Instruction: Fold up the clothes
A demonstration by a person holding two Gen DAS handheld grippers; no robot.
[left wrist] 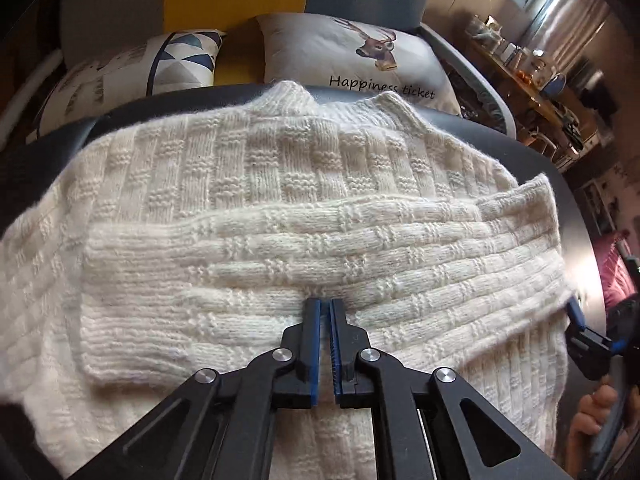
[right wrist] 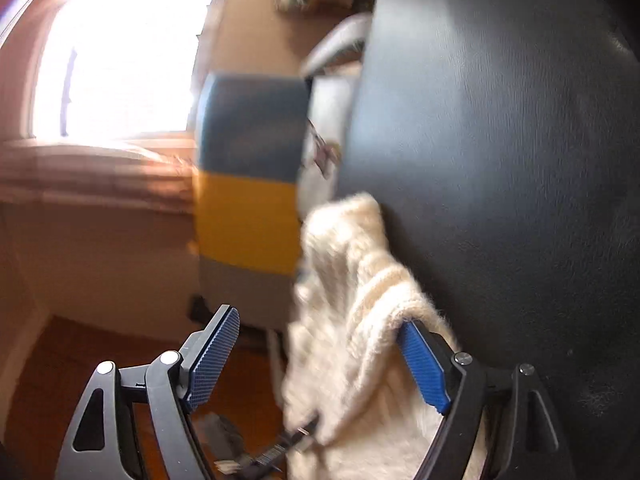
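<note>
Folding the cream sweater (left wrist: 280, 184) on the dark table (left wrist: 560, 184).

My left gripper (left wrist: 325, 304) is pinching the folded sleeve (left wrist: 280, 256); my right gripper (right wrist: 320, 344) is gaping wide around its edge.

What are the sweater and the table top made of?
Sweater: cream chunky knit, probably wool or acrylic; raised ribs, basket-weave blocks and fuzzy fibres along the edges. Table top: dark and matte with a fine grain, maybe leatherette or textured laminate; cannot tell which.
</note>
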